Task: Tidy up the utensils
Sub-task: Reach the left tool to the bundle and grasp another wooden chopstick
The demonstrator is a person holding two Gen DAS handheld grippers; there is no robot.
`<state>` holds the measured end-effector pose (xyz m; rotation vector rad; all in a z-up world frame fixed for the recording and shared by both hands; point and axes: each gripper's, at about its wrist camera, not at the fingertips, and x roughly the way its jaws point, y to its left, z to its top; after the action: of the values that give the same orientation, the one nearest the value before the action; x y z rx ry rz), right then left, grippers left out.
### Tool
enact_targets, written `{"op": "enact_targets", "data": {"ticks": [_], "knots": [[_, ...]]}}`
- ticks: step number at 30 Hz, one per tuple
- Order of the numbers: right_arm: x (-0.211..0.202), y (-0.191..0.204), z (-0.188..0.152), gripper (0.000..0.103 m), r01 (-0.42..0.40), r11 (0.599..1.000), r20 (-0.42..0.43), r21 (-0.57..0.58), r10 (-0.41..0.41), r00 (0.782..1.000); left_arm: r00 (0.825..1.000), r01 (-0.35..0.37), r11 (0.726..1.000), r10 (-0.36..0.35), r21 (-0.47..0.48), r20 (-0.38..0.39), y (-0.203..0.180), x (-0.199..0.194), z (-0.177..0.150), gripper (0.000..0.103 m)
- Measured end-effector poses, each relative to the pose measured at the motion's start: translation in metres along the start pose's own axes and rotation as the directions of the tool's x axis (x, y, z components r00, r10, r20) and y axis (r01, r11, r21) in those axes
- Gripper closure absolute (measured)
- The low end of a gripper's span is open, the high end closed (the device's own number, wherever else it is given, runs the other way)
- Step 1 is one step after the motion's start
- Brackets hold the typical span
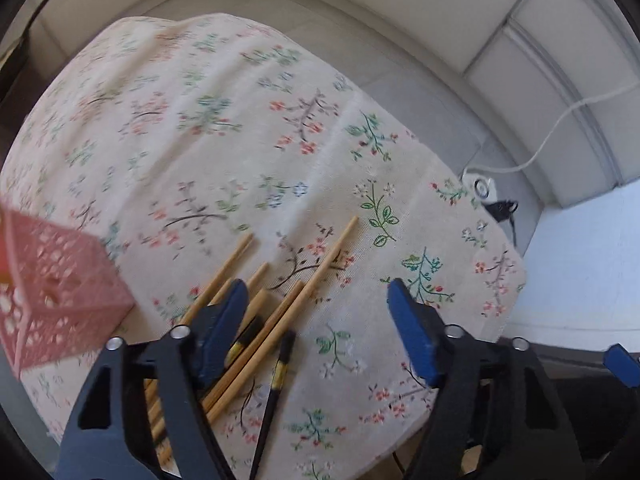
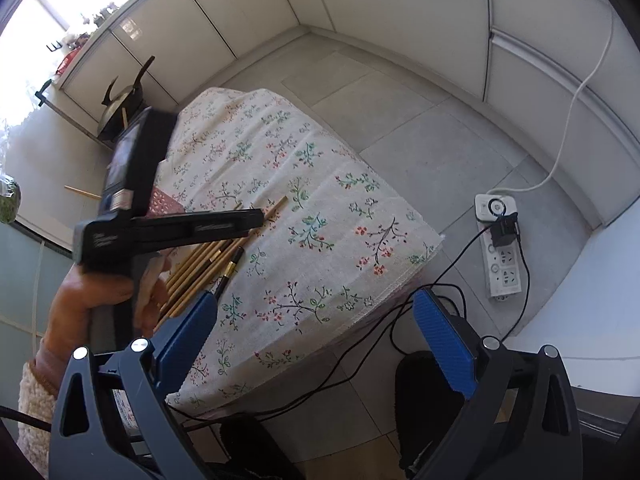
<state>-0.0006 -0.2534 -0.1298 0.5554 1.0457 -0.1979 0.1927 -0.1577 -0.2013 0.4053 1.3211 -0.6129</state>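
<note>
Several bamboo chopsticks and a black one with a gold band lie in a loose bundle on a floral tablecloth. A pink perforated basket stands at the left. My left gripper is open and empty, low over the bundle, its left finger above the sticks. My right gripper is open and empty, held back off the table's near corner. The right wrist view shows the left gripper's body over the chopsticks and the basket behind it.
The cloth-covered table is small, with edges close on the right and near side. A white power strip with cables lies on the tiled floor at the right. A kettle stands by the cabinets. One loose chopstick lies off the table.
</note>
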Motion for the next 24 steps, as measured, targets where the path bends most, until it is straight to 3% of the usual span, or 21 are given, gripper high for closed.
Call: {"op": "enact_targets", "data": {"ticks": [7,16,24], "knots": [[0.009,-0.004,0.003,0.007,-0.027,0.999,-0.043,0.03,0.029,0.999,0.997,-0.065,0.99,0.07,0.124,-0.036,-0.013,0.027,0.013,0.068],[0.021,-0.004,0.002,0.007,-0.029,0.999,-0.092,0.036,0.032,0.995,0.995,-0.101,0.978,0.098,0.182,0.02,-0.014,0.028,0.009,0.093],[0.03,-0.005,0.001,0.007,-0.035,0.997,-0.122,0.071,0.043,0.992,0.975,-0.186,0.974,0.166,0.131,0.151,0.008,-0.006,-0.011,0.098]]}}
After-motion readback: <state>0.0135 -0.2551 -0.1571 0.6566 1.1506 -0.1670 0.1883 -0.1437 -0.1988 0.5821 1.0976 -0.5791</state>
